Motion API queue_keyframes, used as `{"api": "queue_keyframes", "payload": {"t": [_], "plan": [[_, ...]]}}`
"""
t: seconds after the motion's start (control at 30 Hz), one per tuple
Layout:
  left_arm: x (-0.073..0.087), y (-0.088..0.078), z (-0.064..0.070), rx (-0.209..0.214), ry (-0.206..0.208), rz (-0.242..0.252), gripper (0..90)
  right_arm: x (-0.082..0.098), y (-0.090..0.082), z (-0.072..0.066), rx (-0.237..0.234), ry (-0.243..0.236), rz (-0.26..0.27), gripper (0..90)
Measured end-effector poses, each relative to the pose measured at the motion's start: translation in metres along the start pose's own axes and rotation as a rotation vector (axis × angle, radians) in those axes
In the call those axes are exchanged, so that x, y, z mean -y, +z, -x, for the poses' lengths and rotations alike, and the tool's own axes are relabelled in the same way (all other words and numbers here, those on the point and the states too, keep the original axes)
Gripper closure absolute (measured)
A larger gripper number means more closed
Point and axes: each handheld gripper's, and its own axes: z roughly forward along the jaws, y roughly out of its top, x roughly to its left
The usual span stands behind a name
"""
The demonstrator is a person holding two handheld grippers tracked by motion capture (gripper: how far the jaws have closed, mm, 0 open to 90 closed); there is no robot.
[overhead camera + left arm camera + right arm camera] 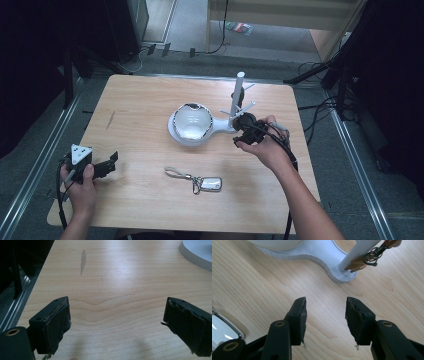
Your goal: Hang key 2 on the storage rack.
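Stand (200,135) just beside right tongs (243,131).

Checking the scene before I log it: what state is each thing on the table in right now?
Left tool: open, nothing between its jaws, resting near the table's left edge.
Right tool: open, empty, over bare wood beside the stand.
White stand: upright, one key ring hanging on a peg in the right gripper view.
Bowl: upright on the stand's base.
Key fob: lying flat on the table, untouched.

Bright overhead glare, dark surroundings
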Motion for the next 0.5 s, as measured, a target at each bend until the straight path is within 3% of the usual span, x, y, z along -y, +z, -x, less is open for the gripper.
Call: {"api": "queue_keyframes", "payload": {"t": [0.5], "plan": [[0.000, 0.000, 0.000, 0.002, -0.002, 0.000, 7.5, -0.008, 0.003, -0.018, -0.033, -0.036, -0.008, 52.4]]}}
